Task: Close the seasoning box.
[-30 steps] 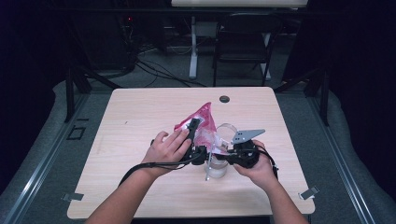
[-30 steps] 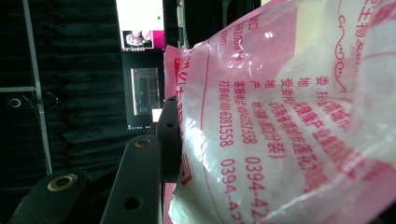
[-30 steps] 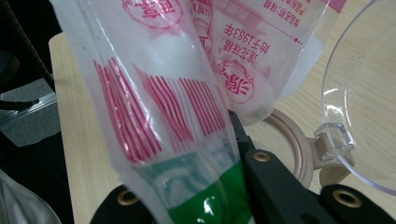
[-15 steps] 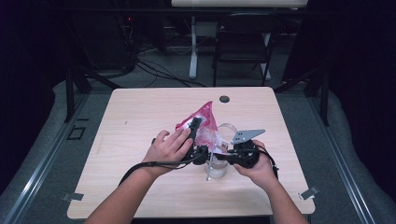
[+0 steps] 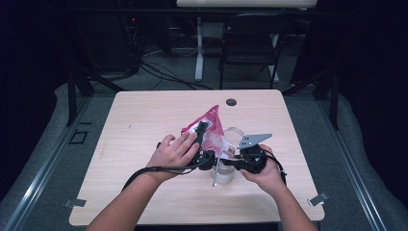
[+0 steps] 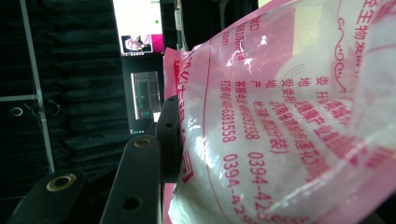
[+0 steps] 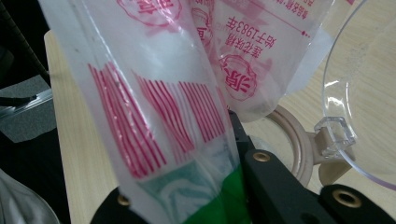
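A pink and clear plastic bag (image 5: 210, 126) with white contents is held up over the table's middle, its pointed corner up. My left gripper (image 5: 202, 134) is shut on the bag's left side. In the left gripper view the bag (image 6: 280, 116) presses against one black finger (image 6: 169, 135) and hides the other. My right gripper (image 5: 222, 158) is shut on the bag's lower edge. In the right gripper view the striped bag edge (image 7: 159, 126) sits between its fingers (image 7: 275, 186). A clear jar (image 5: 223, 174) stands below the bag.
The jar's clear hinged lid (image 7: 359, 93) and beige ring (image 7: 292, 140) lie open just right of the bag. A dark round grommet (image 5: 231, 102) sits near the wooden table's (image 5: 144, 115) far edge. A chair and cables are beyond it.
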`<state>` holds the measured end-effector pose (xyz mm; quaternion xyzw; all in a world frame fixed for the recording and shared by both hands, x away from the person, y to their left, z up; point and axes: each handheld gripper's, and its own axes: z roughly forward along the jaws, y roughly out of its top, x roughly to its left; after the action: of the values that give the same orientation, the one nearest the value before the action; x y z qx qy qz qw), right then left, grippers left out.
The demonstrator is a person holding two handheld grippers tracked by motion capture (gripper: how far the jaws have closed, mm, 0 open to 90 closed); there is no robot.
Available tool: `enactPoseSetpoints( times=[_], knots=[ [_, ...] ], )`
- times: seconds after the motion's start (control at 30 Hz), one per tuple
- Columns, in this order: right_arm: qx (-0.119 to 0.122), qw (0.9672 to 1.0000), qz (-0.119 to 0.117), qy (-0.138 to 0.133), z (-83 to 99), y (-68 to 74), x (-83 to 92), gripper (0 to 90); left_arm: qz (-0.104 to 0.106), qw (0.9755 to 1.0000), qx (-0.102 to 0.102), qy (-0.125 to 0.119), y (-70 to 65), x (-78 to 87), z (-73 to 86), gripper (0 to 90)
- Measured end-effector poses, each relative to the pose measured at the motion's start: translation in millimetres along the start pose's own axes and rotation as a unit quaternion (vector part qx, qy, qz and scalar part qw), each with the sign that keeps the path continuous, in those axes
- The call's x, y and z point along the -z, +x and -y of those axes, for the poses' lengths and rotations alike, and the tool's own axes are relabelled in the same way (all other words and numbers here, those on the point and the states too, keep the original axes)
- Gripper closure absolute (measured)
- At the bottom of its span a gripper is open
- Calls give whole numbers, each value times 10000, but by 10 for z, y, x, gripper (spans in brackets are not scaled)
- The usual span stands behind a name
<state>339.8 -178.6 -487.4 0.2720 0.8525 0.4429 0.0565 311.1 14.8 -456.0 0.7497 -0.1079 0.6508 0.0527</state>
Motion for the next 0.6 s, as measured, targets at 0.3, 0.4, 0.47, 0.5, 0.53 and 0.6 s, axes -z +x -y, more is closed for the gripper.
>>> enactPoseSetpoints(
  times=[0.3,0.4,0.47,0.5,0.53,0.6],
  knots=[
    [12,10000,0,56,5,-1,-8,900,52,9999,-151,-10,16,-5,-3,637],
    [5,10000,5,52,7,-3,-12,900,107,9997,-210,13,17,-13,-7,636],
    [4,10000,22,54,10,-6,-15,900,115,9996,-258,10,13,-13,-8,635],
    [4,10000,26,60,12,-9,-15,900,128,9995,-300,30,16,-9,-8,634],
    [6,10000,30,66,12,-10,-14,900,140,9994,-308,25,14,-9,-6,634],
    [-4,10000,44,77,14,-14,-13,900,149,9995,-284,4,11,-14,3,633]
  ],
)
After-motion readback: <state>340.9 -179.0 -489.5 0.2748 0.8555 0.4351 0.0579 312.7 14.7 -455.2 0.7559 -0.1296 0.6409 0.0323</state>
